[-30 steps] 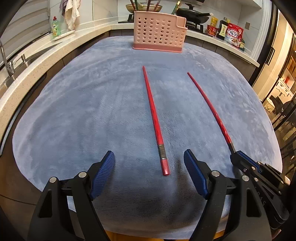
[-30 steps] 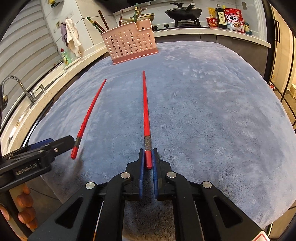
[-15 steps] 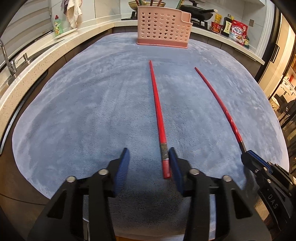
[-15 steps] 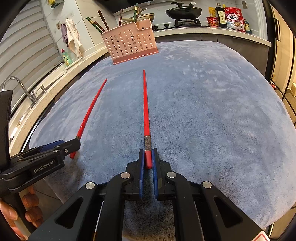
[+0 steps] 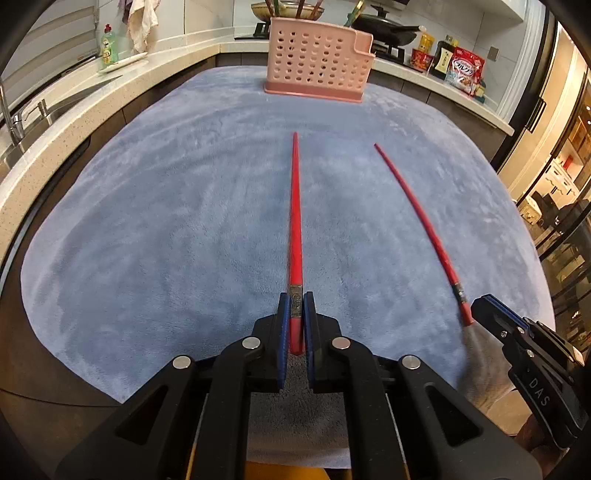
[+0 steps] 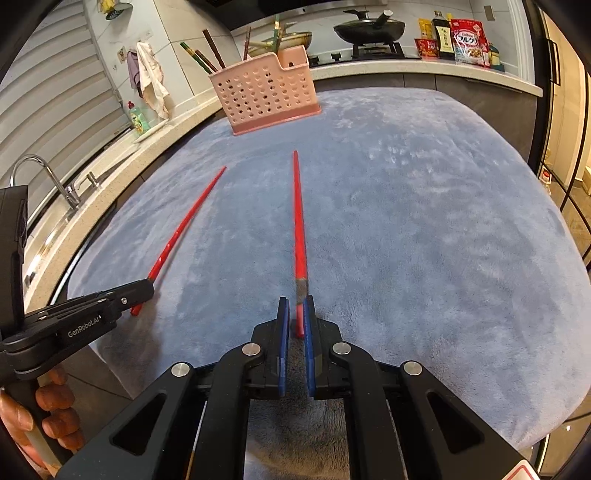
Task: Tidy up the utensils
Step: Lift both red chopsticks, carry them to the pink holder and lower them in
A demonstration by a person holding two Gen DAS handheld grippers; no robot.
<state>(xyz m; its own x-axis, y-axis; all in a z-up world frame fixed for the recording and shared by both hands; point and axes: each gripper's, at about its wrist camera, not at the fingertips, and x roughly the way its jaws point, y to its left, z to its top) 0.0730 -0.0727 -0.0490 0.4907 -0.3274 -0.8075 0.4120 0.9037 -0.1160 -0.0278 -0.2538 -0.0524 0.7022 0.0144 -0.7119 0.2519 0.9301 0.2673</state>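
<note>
Left gripper [image 5: 296, 317]: jaws were pinched tight on the butt end of the left red chopstick [image 5: 295, 221], blue pads [image 5: 283, 332] pressed on both sides w/ no gap showing. Metal band of the stick sat right at the pad tips.

Left red chopstick: ran straight out ahead of the left tool, thin tip pointing at the pink holder [image 5: 317, 62]. Lifted or flat on the blue cloth [image 5: 147, 221]? Couldn't tell tbh.

Right gripper [image 6: 294, 321]: jaws were nearly together around the end of the right red chopstick [image 6: 298, 229]. Stick sat against the right-side pad [image 6: 308, 332], w/ a thin gap on the other side, so not fully squeezed from what I could see.

Right red chopstick: pointed fwd from the right tool, tip also aimed roughly at the holder, leaning a bit off the tool's centre line.

The two sticks: well apart, side by side, each w/ its thick end at its own tool.

Pink holder: stood upright at the far edge of the cloth, well ahead of both tools, other chopsticks [image 6: 199, 55] sticking out the top.

Bkgd: frying pan [image 6: 369, 27] on the stove behind.
</note>
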